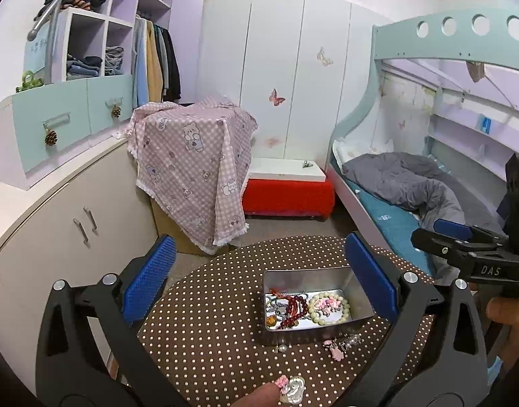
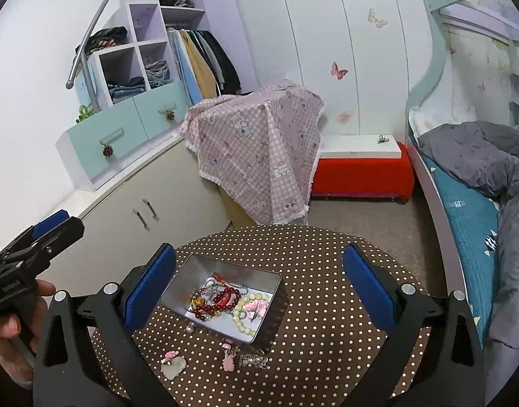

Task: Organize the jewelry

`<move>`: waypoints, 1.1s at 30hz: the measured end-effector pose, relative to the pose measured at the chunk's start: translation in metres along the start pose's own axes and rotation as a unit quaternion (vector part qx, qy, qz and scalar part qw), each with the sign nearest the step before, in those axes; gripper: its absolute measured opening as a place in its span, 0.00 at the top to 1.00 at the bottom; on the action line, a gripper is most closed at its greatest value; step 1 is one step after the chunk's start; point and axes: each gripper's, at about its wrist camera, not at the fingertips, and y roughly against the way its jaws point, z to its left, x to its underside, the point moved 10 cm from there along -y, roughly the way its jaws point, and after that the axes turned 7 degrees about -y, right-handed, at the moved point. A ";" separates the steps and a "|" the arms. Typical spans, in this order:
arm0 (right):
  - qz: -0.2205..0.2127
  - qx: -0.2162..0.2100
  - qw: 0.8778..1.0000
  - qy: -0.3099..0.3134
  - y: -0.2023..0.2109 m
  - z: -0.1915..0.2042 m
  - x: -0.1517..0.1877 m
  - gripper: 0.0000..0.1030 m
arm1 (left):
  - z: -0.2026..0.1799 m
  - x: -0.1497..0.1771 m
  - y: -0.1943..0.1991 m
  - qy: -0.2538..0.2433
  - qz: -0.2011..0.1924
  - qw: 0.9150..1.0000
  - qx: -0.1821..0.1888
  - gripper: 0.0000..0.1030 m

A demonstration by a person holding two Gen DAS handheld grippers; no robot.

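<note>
A metal tin (image 1: 340, 276) (image 2: 276, 318) stands on the round brown polka-dot table (image 1: 208, 305) (image 2: 310, 257). It holds a pearl bracelet (image 1: 328, 308) (image 2: 240, 318), dark red beads (image 1: 295, 308) (image 2: 218, 300) and other jewelry. Loose pieces lie in front of it: a pink charm (image 1: 335, 349) (image 2: 229, 356), a sparkly clip (image 2: 254, 361), a small pearl piece (image 1: 282, 348) (image 2: 190, 328) and a shell-like piece with a pink bow (image 1: 291, 388) (image 2: 173, 364). My left gripper (image 1: 259, 278) is open above the table. My right gripper (image 2: 259, 285) is open above the tin. Both are empty.
A cream cabinet (image 1: 73, 217) (image 2: 130, 203) with teal drawers stands at the left. A checked cloth (image 1: 191, 166) (image 2: 259, 156) covers a box behind the table. A red bench (image 1: 288, 196) (image 2: 361, 176) stands by the white wardrobe. A bunk bed (image 1: 412, 183) (image 2: 469, 183) is at the right.
</note>
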 end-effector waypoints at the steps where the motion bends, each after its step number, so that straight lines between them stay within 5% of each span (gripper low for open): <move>1: -0.002 0.001 1.000 0.001 0.001 0.001 0.000 0.08 | 0.000 -0.003 -0.002 0.003 -0.001 1.000 -0.001 0.05; 11: -0.015 0.000 1.000 0.004 0.028 0.007 0.007 0.08 | 0.014 0.012 0.027 0.020 -0.011 1.000 -0.017 0.05; 33: 0.018 0.003 1.000 -0.003 0.040 0.004 0.064 0.08 | 0.003 0.097 0.027 0.018 0.061 0.998 -0.009 0.05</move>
